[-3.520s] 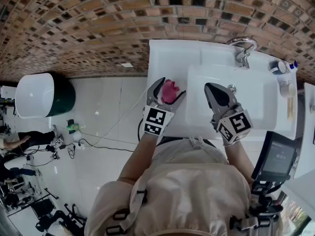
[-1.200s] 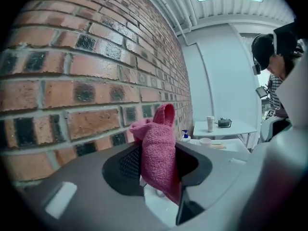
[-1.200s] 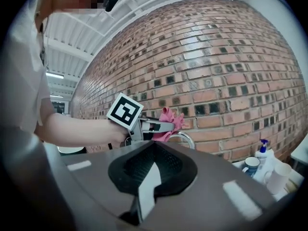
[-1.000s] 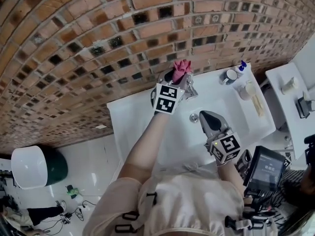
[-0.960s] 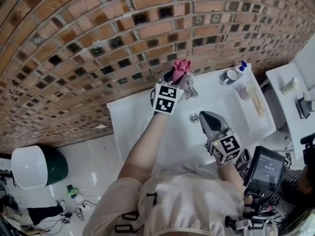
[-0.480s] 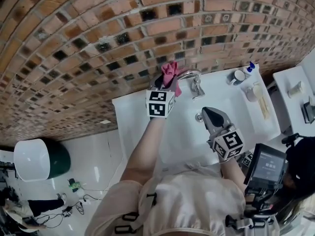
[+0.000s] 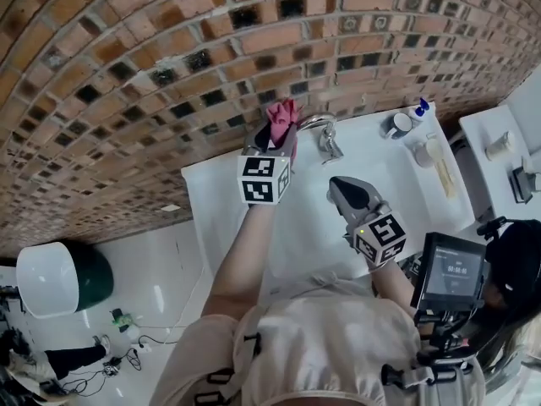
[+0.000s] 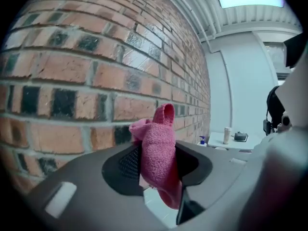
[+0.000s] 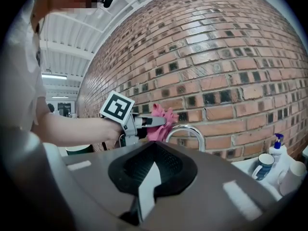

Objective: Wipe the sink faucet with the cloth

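Note:
A pink cloth (image 7: 284, 115) is pinched in my left gripper (image 7: 279, 134), which is shut on it and held up against the brick wall. The cloth sits just left of the chrome faucet (image 7: 325, 136); contact with the arch cannot be told. In the left gripper view the cloth (image 8: 159, 150) stands up between the jaws. The right gripper view shows the left gripper (image 9: 156, 122) with the cloth (image 9: 162, 115) beside the faucet arch (image 9: 188, 128). My right gripper (image 7: 336, 184) hovers over the white sink (image 7: 221, 200), shut and empty, pointing at the faucet (image 9: 153, 150).
A mug (image 7: 396, 125), a blue-pump bottle (image 7: 420, 110) and a white cup (image 7: 425, 152) stand on the sink's right end. A screen (image 7: 448, 269) is at lower right, a white-and-green bin (image 7: 52, 277) on the floor at left. The brick wall is close behind the faucet.
My left gripper carried the cloth leftward from over the faucet to beside its arch and rolled, its marker cube now facing up. The right gripper shifted slightly.

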